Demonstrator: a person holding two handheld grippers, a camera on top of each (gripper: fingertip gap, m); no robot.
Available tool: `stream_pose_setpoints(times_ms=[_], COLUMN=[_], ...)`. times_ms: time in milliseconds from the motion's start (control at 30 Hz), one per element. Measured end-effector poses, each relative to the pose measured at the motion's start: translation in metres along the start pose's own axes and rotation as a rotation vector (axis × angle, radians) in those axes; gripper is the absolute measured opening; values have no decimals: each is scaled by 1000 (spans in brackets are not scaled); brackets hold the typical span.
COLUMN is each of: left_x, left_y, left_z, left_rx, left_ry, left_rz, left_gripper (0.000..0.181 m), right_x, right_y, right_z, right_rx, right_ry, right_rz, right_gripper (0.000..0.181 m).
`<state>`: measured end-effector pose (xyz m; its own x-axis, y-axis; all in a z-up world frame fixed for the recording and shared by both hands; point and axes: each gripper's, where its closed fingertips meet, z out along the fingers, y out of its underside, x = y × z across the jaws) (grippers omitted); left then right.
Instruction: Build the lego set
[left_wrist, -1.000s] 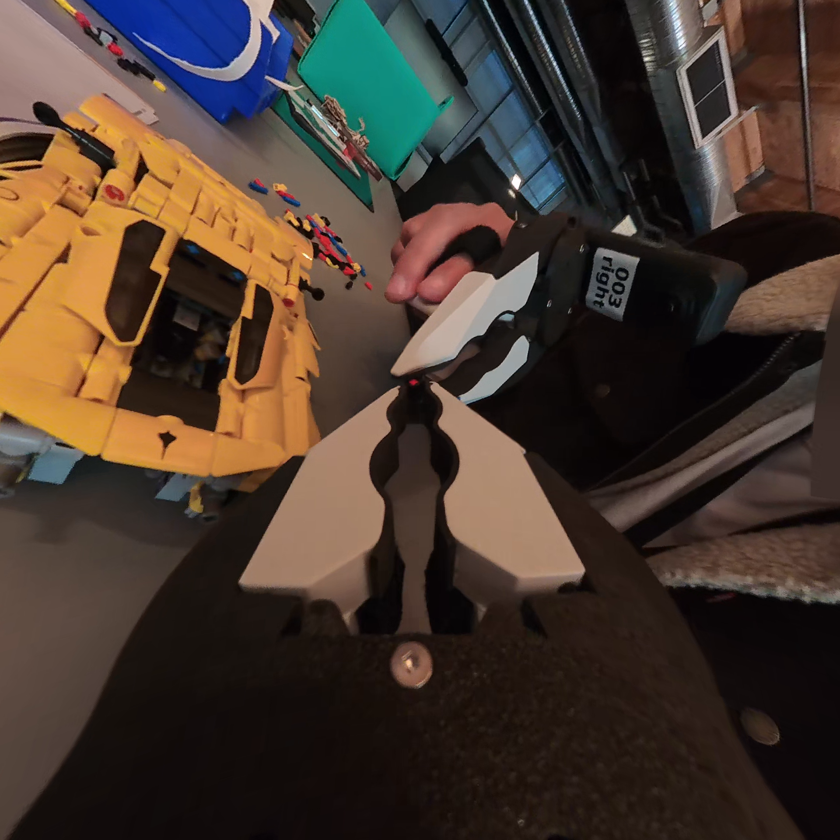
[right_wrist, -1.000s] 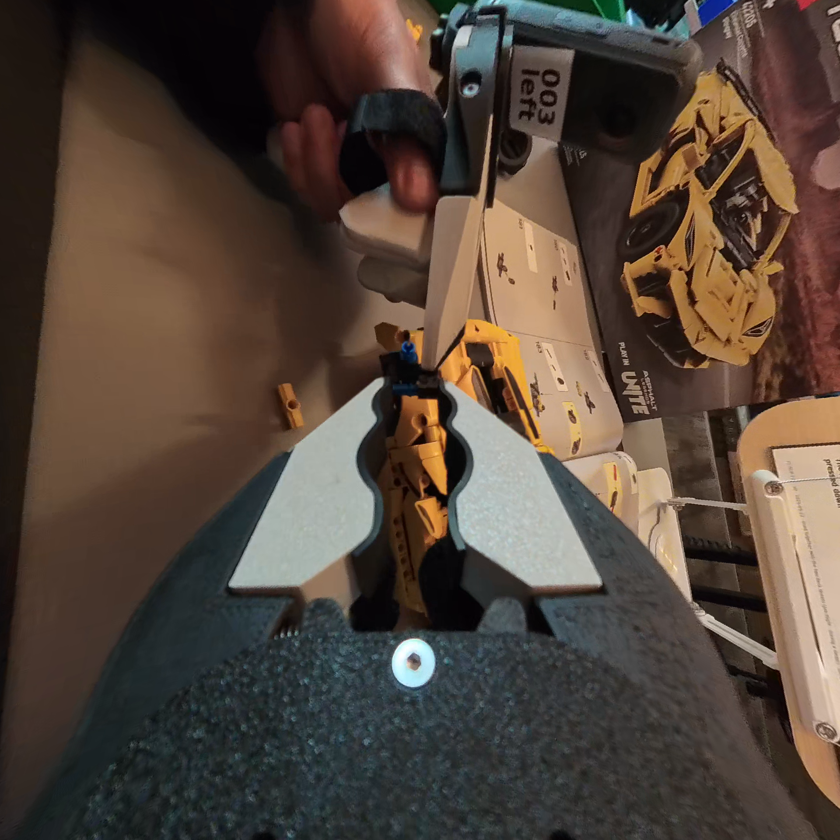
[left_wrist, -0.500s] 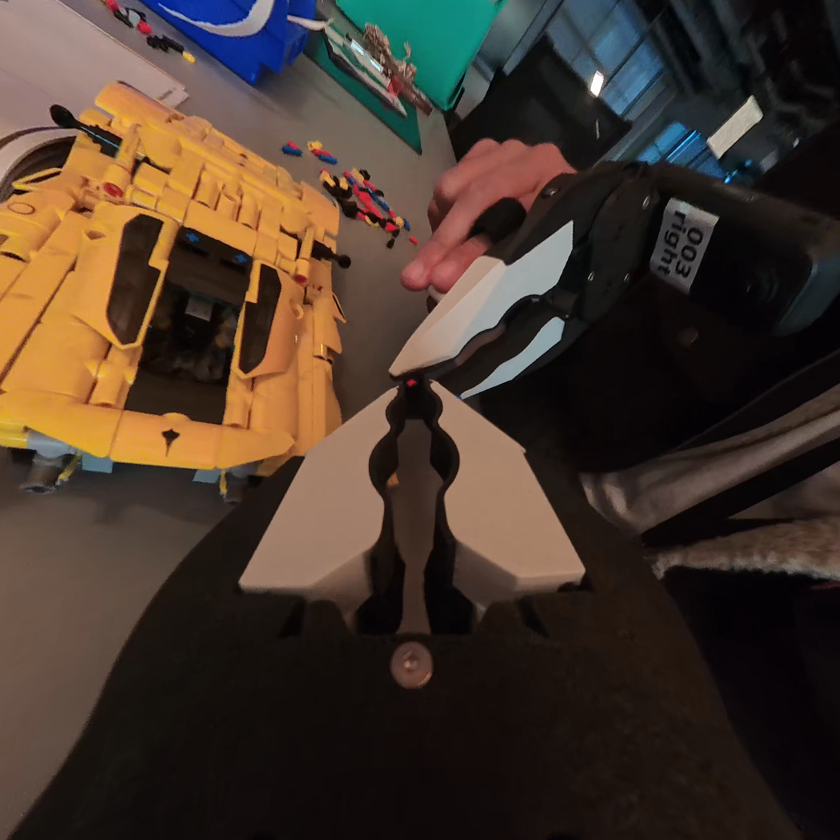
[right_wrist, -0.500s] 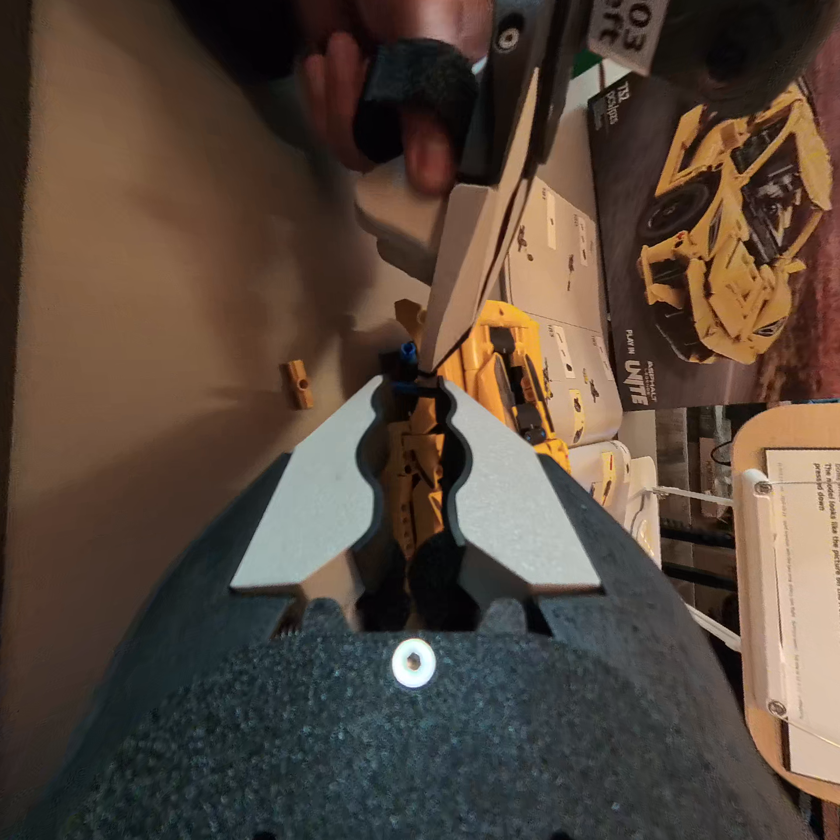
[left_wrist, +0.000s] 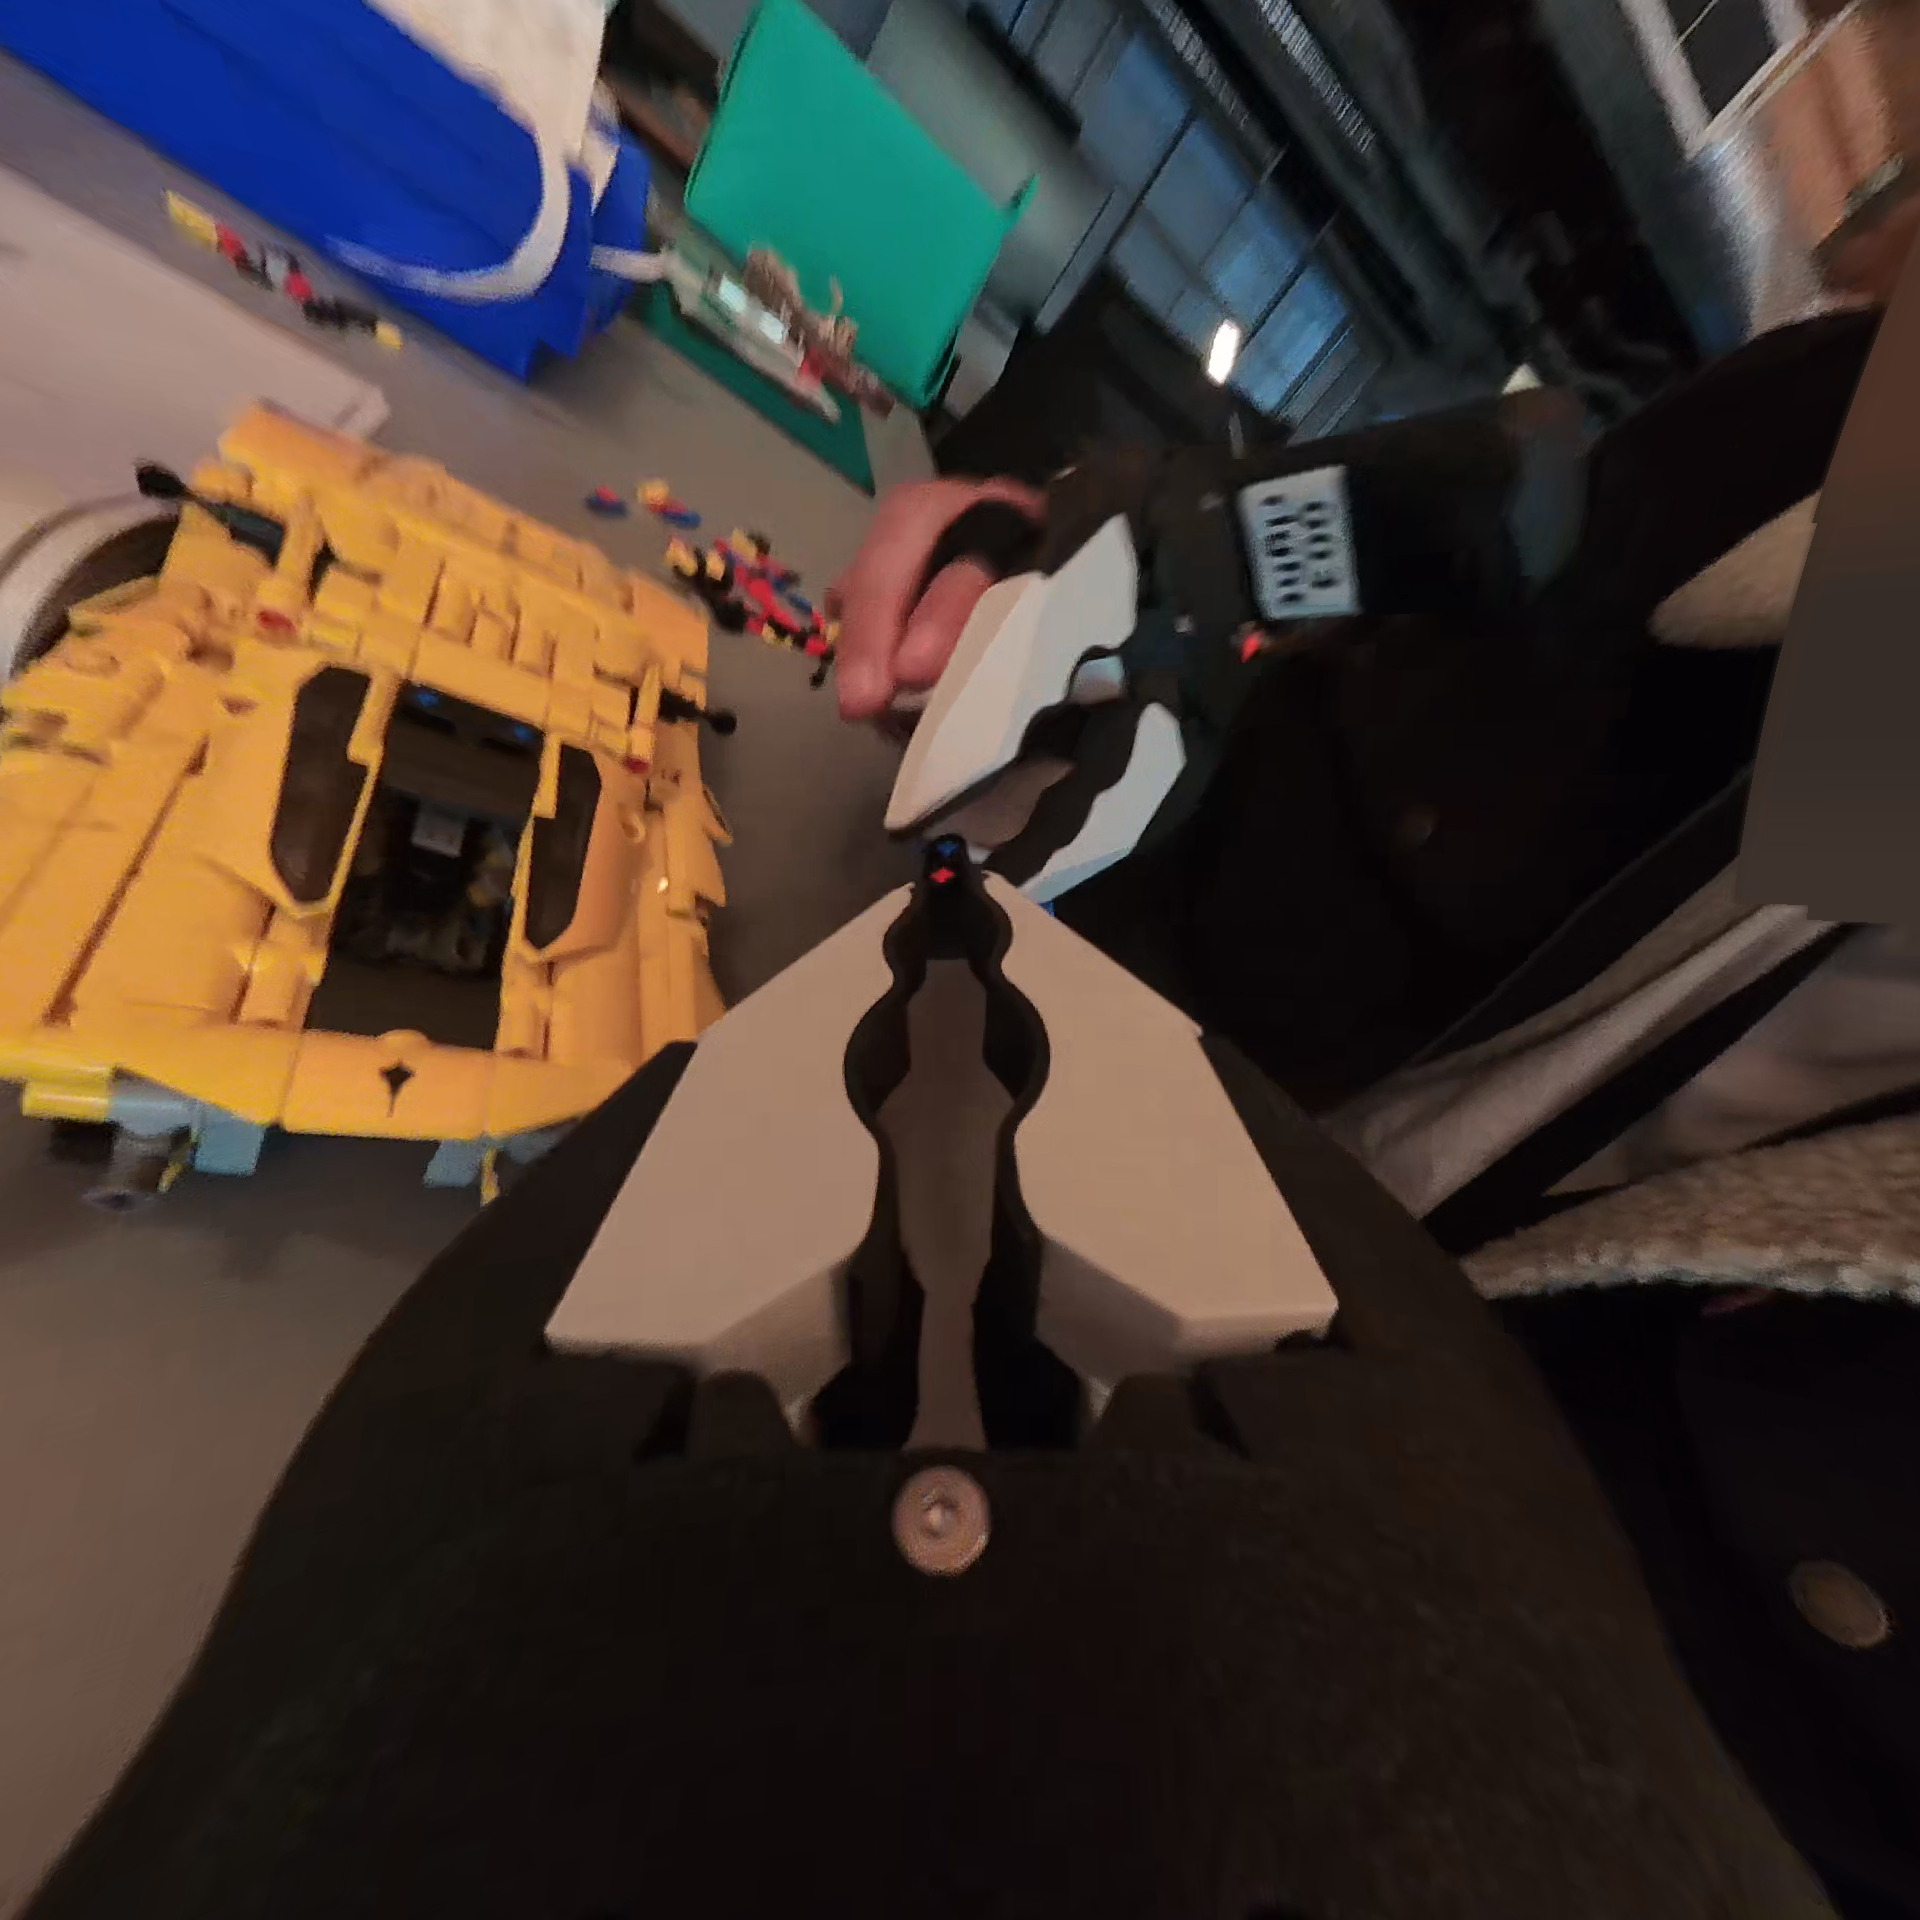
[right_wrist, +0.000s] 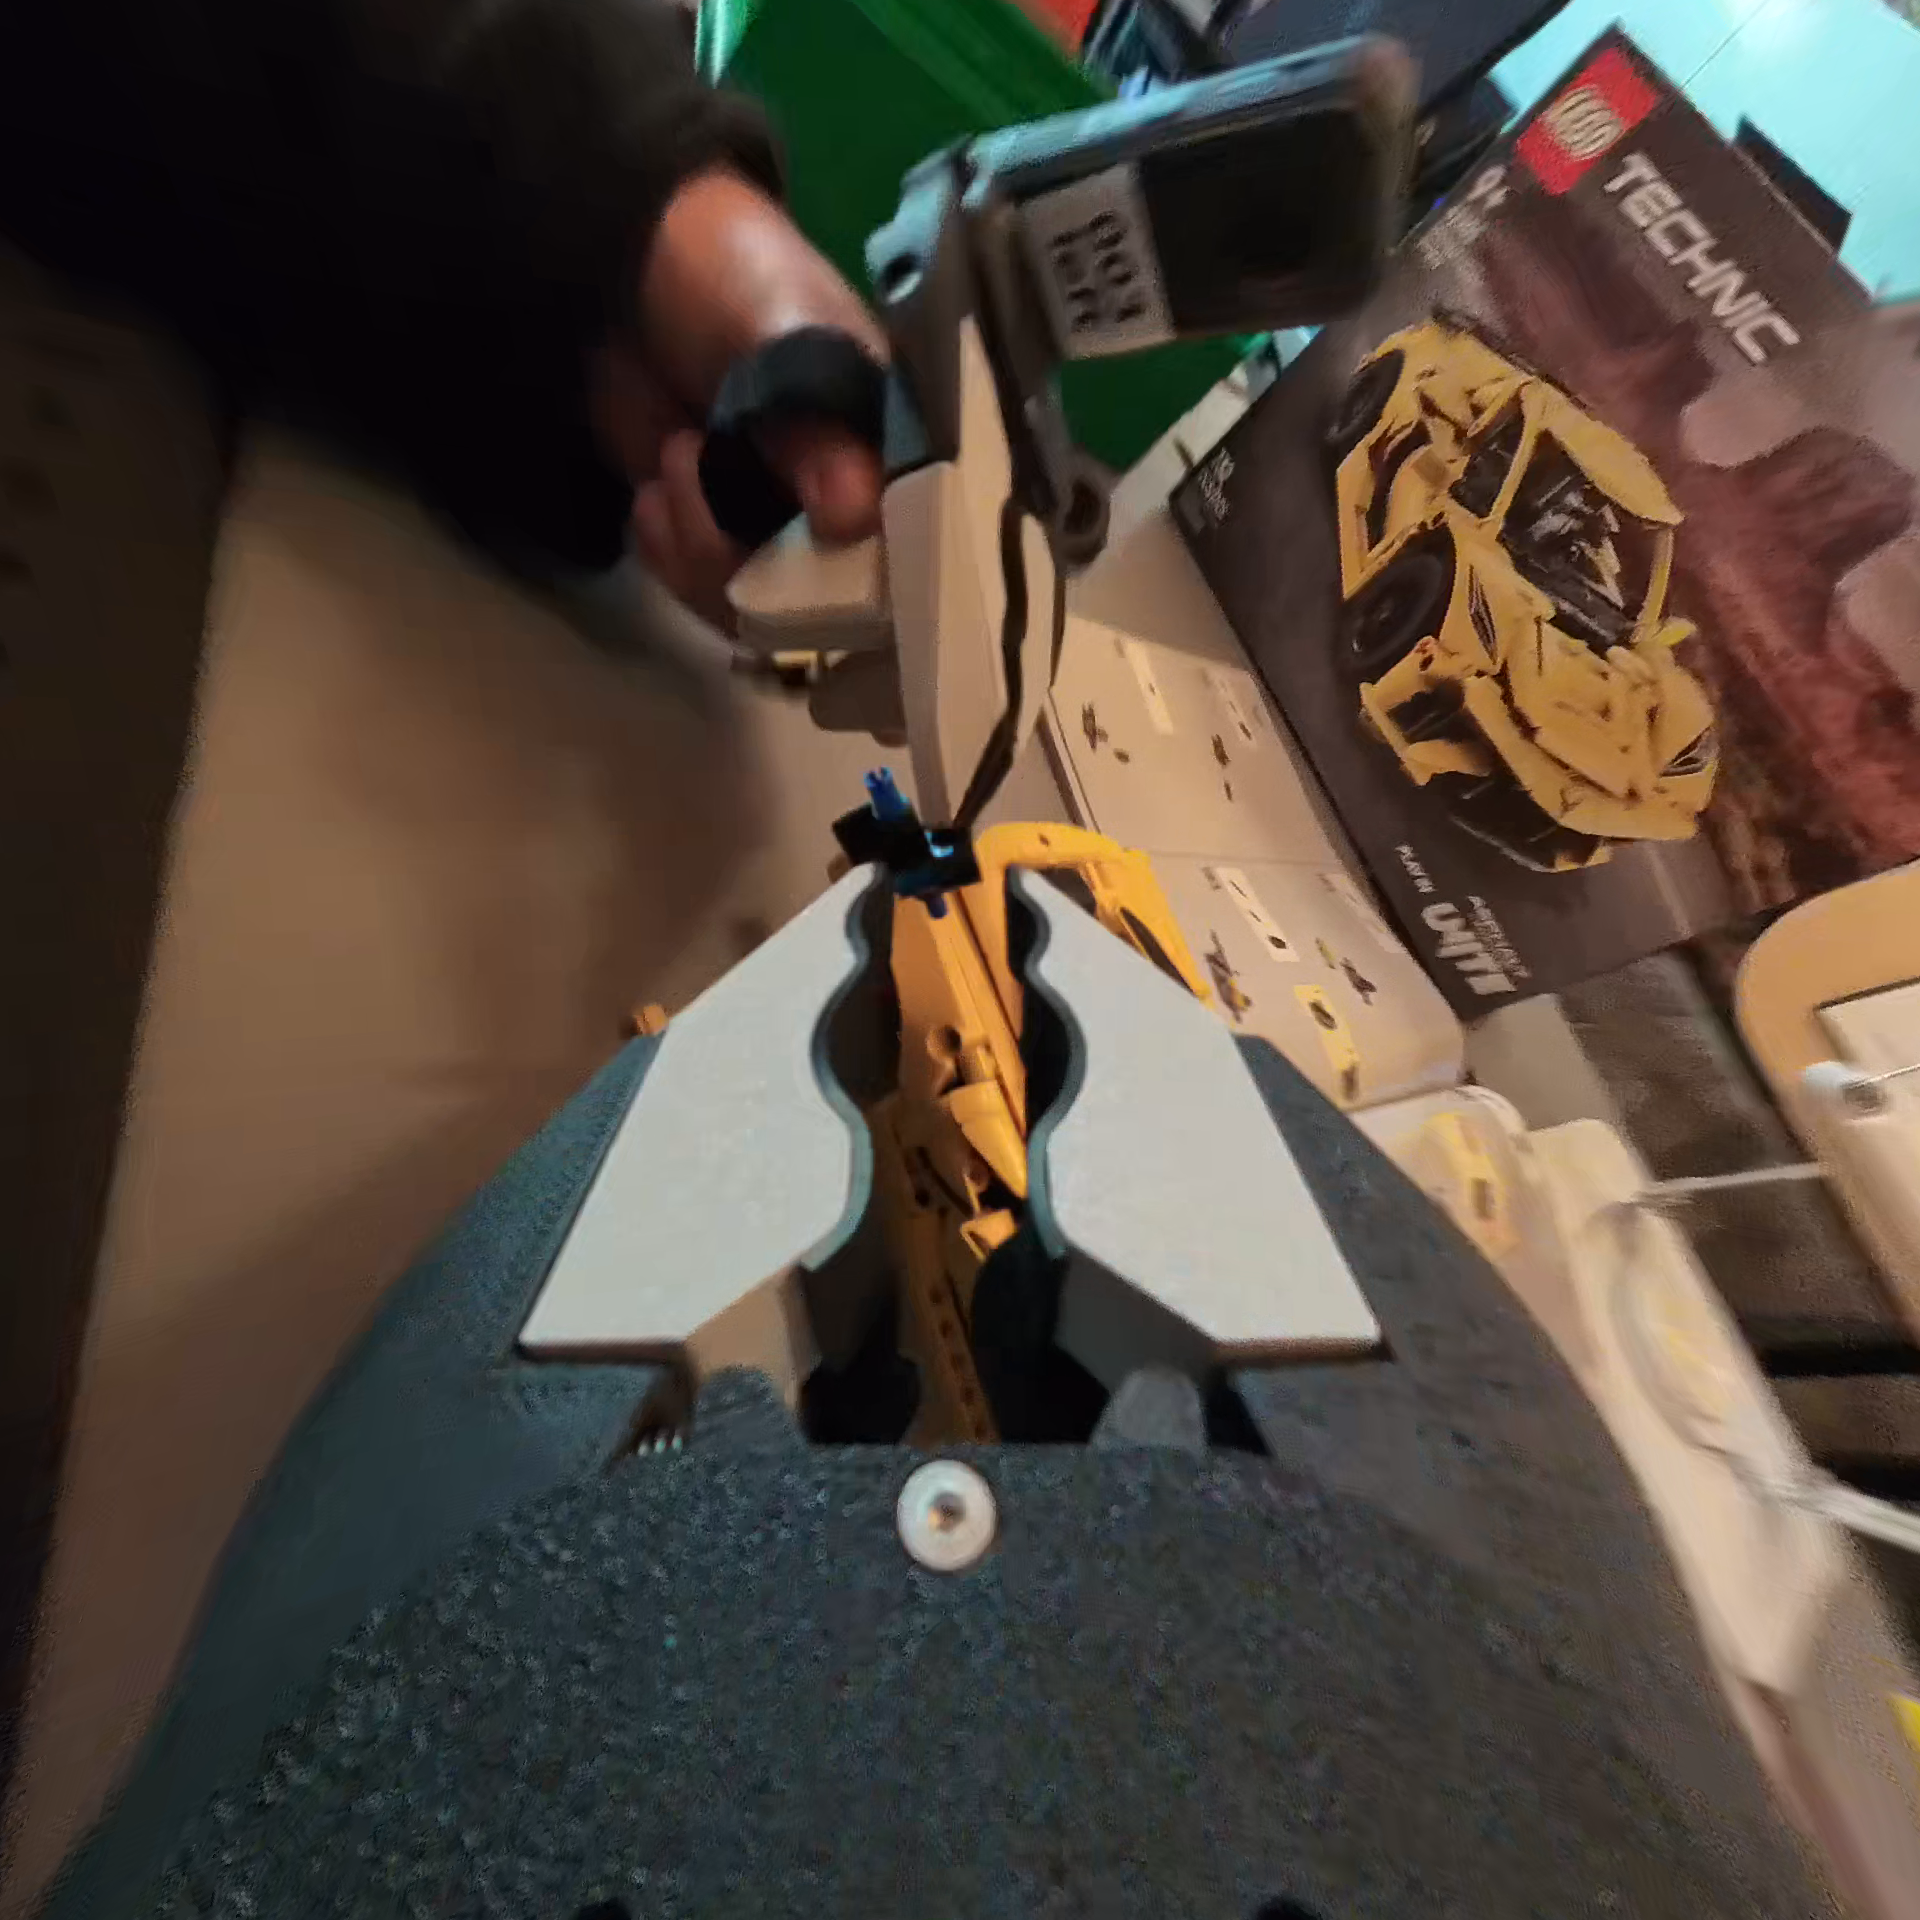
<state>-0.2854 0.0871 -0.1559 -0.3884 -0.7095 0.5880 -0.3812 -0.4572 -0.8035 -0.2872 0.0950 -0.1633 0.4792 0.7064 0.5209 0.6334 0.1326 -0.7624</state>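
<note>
The right gripper (right_wrist: 940, 883) is squeezed on a long yellow lego piece (right_wrist: 961, 1049). The piece runs straight along the fingers, its far end sticking out past the tips. On that end sits a small black block (right_wrist: 896, 840) with a blue peg (right_wrist: 881, 790) pointing up and away.

The left gripper (left_wrist: 943, 888) is closed too, pinching a tiny black part with a red spot (left_wrist: 943, 864) right at its tips. That part is just beside the right gripper's tips, almost touching them.

The fingers are smooth grey plastic with wavy inner edges, set in rough black bodies.

To the left of the left gripper lies the big yellow car (left_wrist: 343, 790), flat on the grey table (left_wrist: 208, 1403). It is made of many shiny bricks, with dark window holes. Past it, loose pieces (left_wrist: 764, 597) in red, blue and yellow lie scattered.

Beyond the right gripper are an open booklet (right_wrist: 1195, 800) and the dark set box (right_wrist: 1621, 540) with a yellow car picture. The picture is blurry.
</note>
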Motion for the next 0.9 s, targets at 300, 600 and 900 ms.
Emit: stream_pose_setpoints(times_ms=[300,600,900], left_x=[23,28,37], left_y=[-44,-38,-20], left_z=[-15,-6,7], left_rx=[295,282,172], left_ry=[65,137,179], left_rz=[134,89,120], left_gripper=[6,6,4], right_x=[19,15,20], right_y=[-25,-37,-41], right_z=[-14,-22,-31], right_rx=[262,351,420], right_ry=[-153,-273,-364], right_rz=[518,627,765], right_gripper=[11,3,0])
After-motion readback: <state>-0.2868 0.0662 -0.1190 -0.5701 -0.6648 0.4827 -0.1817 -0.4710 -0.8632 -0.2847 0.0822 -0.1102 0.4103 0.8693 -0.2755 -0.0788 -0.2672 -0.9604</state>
